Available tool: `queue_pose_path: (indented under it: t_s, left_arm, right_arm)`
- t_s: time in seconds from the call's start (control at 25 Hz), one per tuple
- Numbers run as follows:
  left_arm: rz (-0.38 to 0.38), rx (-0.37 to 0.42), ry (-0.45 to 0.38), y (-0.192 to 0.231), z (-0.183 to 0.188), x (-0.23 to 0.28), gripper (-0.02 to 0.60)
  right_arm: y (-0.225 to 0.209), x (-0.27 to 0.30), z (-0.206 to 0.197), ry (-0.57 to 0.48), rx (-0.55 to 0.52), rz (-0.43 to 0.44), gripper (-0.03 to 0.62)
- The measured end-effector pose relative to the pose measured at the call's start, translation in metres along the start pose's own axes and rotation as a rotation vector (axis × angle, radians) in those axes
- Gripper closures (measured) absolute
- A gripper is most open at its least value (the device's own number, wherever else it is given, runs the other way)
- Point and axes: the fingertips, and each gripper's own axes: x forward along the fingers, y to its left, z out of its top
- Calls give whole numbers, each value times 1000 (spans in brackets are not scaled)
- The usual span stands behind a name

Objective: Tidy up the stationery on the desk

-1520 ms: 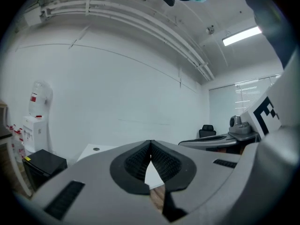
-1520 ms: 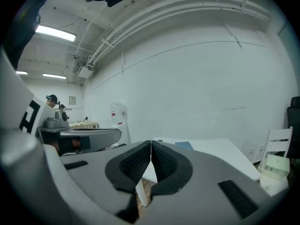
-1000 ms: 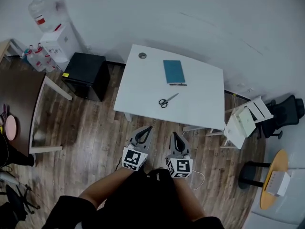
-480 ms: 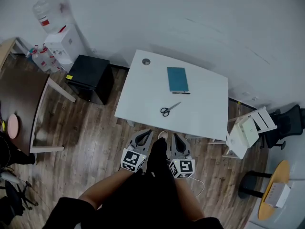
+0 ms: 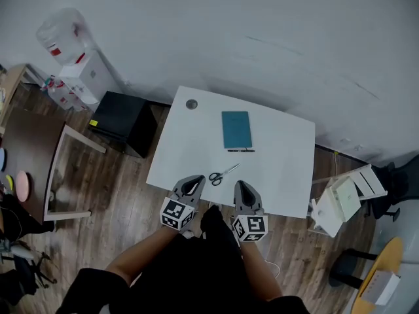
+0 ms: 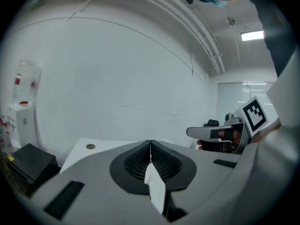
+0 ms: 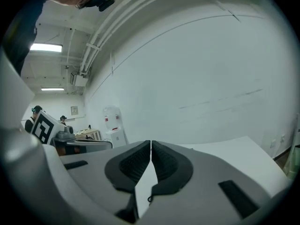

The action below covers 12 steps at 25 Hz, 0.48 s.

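Observation:
On the white desk [image 5: 281, 169] lie a teal notebook [image 5: 236, 129], a black pen [image 5: 241, 150] just below it, and scissors [image 5: 221, 174] with black handles near the front edge. A small round grey object [image 5: 191, 104] sits at the desk's far left corner. My left gripper [image 5: 192, 183] hovers at the desk's front edge, shut and empty, just left of the scissors. The right gripper [image 5: 243, 189] is beside it, also shut with nothing held. In the left gripper view the jaws [image 6: 150, 146] meet over the desk [image 6: 101, 146]; the right gripper view shows its jaws [image 7: 151, 146] pressed together.
A black cabinet [image 5: 121, 120] stands left of the desk, with a water dispenser [image 5: 78, 61] behind it. White folding chairs [image 5: 344, 198] lie at the desk's right, a wooden table [image 5: 29, 152] at far left. A white wall runs behind the desk.
Both grippers have moved forward from above the wooden floor to the desk's front edge, near the scissors. The desk now appears closer and lower in the view.

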Motion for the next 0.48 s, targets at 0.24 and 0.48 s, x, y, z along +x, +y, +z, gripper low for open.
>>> queue_pose_path:
  t_s: [0.24, 0.48]
  left_arm:
    - [16, -5, 34, 13, 3, 75, 568]
    - [115, -50, 96, 47, -13, 128, 568]
  right_arm:
    - [-46, 56, -1, 54, 21, 108, 562]
    - [-102, 102, -12, 87, 58, 95, 560]
